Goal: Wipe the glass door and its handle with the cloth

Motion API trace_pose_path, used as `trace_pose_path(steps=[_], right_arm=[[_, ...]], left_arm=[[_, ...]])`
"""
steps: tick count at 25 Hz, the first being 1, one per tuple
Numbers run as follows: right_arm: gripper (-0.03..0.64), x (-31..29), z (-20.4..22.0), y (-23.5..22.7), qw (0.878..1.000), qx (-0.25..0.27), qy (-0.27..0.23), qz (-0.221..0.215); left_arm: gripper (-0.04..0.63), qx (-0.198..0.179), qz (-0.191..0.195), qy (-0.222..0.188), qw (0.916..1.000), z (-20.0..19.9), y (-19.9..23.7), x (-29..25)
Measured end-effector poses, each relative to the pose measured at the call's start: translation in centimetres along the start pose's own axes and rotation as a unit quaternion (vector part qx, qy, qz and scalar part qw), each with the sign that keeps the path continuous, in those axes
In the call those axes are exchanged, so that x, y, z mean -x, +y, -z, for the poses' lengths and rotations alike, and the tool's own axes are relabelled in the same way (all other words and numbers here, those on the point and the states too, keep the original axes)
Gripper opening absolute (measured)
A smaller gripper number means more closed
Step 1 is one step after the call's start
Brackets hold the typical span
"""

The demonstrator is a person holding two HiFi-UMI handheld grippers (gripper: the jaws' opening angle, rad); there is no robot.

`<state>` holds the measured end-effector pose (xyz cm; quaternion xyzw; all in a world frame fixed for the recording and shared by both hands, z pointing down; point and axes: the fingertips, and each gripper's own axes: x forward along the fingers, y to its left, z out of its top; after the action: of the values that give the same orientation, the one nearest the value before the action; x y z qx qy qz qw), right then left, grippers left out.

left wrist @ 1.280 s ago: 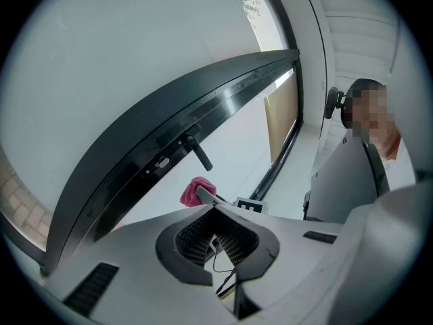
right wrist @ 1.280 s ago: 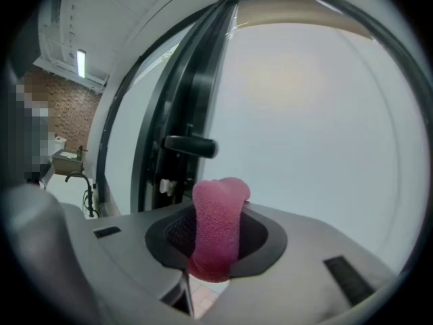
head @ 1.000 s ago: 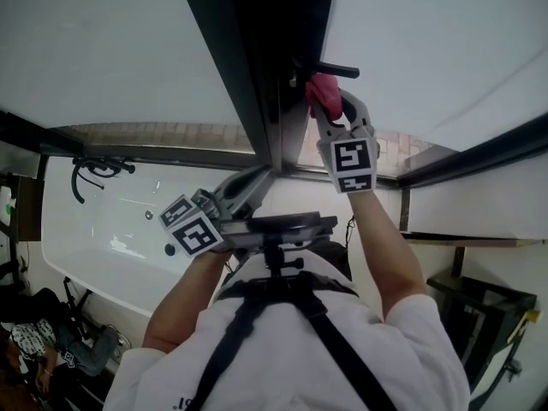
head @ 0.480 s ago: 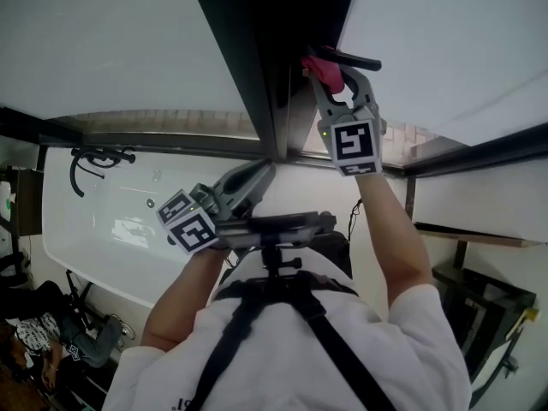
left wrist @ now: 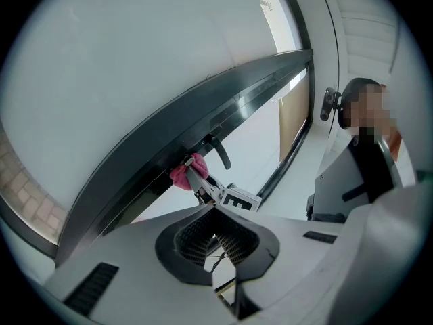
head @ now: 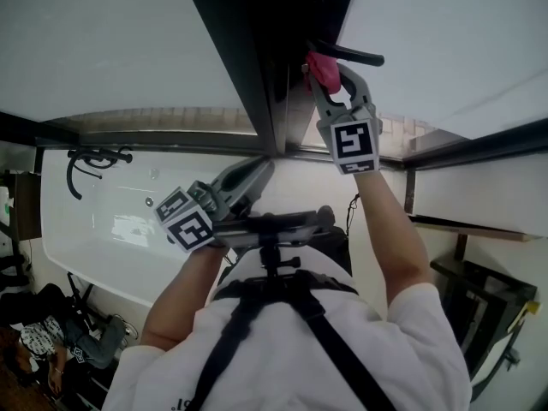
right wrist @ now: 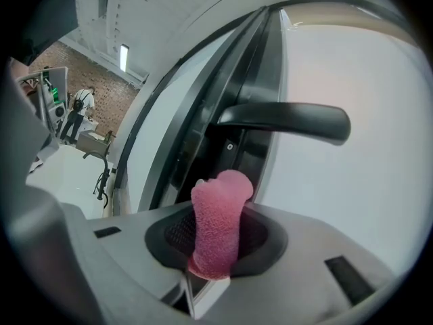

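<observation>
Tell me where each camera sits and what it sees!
Head view: on the person's head, facing the door frame; both arms, left gripper and right gripper show.
Left gripper view: on the left gripper, looking past its shut jaws at the handle.
Right gripper view: on the right gripper, near the handle; its jaws clamp the pink cloth.
Shared: all show cloth and handle.

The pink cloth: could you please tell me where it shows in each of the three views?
Head view: the pink cloth is upper centre-right, at the tip of the right hand-held gripper, just under the black door handle.
Left gripper view: the cloth is small, left of centre, beside the handle.
Right gripper view: the cloth is low centre, clamped between the jaws, handle above.
Shared landmark: the black door handle.
</observation>
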<state>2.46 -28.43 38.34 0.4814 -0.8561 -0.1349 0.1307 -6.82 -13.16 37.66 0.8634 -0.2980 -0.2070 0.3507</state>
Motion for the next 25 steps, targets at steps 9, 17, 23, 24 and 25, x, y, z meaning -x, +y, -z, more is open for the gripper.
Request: trace_pose_path(steps=[9,17,23,24,25], right_arm=[[0.101,0.0,2.2,0.5,1.000,-0.016,0.022,0.009],[0.101,1.8,3.3,-0.6,0.998,-0.009,0.046,0.029],[0.101,2.3,-2.3,-3.0,0.996,0.035,-0.022,0.083],[0.101,2.2,-2.6,-3.0,0.995,0.052,-0.022,0.084],[0.101,2.0,-2.7,-3.0,0.994,0.070,-0.020,0.083]], left_arm=[[-0.008,-0.009,-0.004,-0.001,0.9999,-0.1,0.1,-0.1],[-0.008,-0.011,0.000,0.005,0.9999,-0.1,-0.1,-0.2],[-0.008,-0.009,0.004,0.013,0.9999,0.1,-0.3,-0.4],[-0.008,-0.009,0.005,0.013,0.9999,0.1,-0.3,-0.4],[-0.008,-0.009,0.005,0.014,0.9999,0.1,-0.3,-0.4]])
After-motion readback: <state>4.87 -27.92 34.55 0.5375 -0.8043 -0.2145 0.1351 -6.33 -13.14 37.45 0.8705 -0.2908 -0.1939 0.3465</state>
